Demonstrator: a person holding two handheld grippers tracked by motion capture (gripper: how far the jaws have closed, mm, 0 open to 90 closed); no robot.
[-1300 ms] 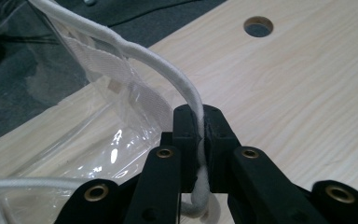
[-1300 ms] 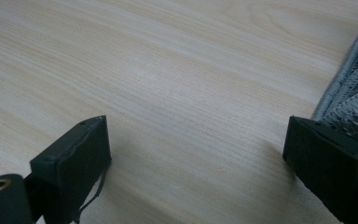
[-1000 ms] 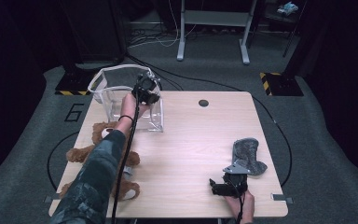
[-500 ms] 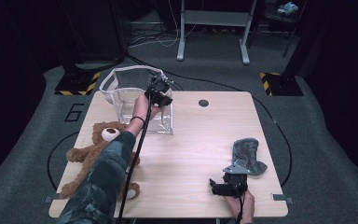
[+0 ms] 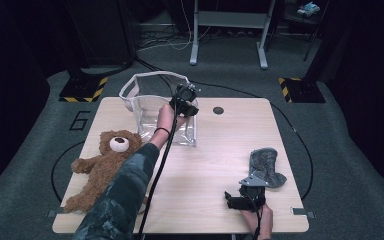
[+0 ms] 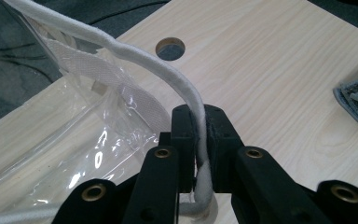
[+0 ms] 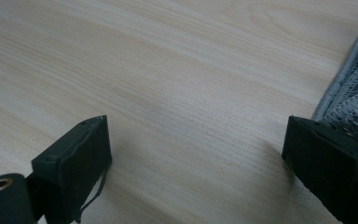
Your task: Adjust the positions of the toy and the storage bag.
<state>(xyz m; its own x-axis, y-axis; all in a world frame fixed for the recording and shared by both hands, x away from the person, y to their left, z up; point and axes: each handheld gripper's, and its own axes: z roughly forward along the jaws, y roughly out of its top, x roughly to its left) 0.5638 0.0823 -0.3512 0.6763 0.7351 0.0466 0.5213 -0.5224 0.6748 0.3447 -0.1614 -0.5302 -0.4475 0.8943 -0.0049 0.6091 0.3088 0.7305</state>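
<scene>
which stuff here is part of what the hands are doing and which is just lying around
In the job:
- clear plastic bag with white cord rim, rim clamped in left hand-held gripper

Lying about:
- brown plush teddy bear
- grey felt cloth piece, beside the open right hand-held gripper
- pale wooden table

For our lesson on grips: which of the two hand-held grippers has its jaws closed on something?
The left hand-held gripper, at the clear bag: its jaws pinch the bag's white rim cord. The right hand-held gripper, beside the grey cloth, stands wide open over bare table.
</scene>
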